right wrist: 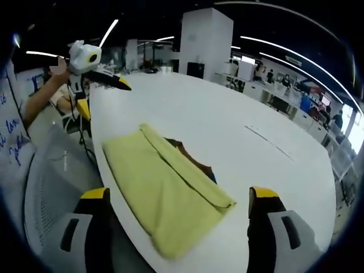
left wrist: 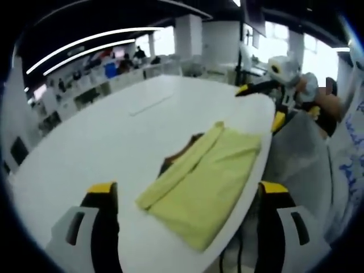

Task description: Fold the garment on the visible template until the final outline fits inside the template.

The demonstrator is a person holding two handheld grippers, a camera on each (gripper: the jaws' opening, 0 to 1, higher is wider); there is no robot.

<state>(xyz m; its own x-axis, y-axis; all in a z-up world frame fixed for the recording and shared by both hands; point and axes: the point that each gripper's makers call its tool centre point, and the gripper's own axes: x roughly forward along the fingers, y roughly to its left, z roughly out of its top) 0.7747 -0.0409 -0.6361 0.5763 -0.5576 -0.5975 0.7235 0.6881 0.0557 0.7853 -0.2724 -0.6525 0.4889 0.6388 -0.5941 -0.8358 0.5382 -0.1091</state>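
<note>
left gripper view first, reading from its left edge: a wide white table [left wrist: 114,136] runs away toward a bright office background with desks and small, blurred figures of people. rising from the bottom are the left gripper [left wrist: 187,196]'s two yellow-tipped jaws, standing well apart with nothing between them. between and just beyond those tips lies the yellow garment [left wrist: 207,187], folded into a rough rectangle with a rolled fold along its left side, lying close to the table's curved right edge. a dark brown template [left wrist: 182,151] peeks out from under the garment's left fold; most of it is covered. farther right, past the table edge, the other gripper is held up in the air by a person's hand.

right gripper view, from its left: a person's arm holds that raised gripper aloft beside the table's near edge, and a grey chair back sits below it. the right gripper [right wrist: 179,202]'s own jaws are spread wide and hold nothing. the garment [right wrist: 159,193] lies between them on the table [right wrist: 239,125], and a strip of the template [right wrist: 196,159] shows along its right fold.
</note>
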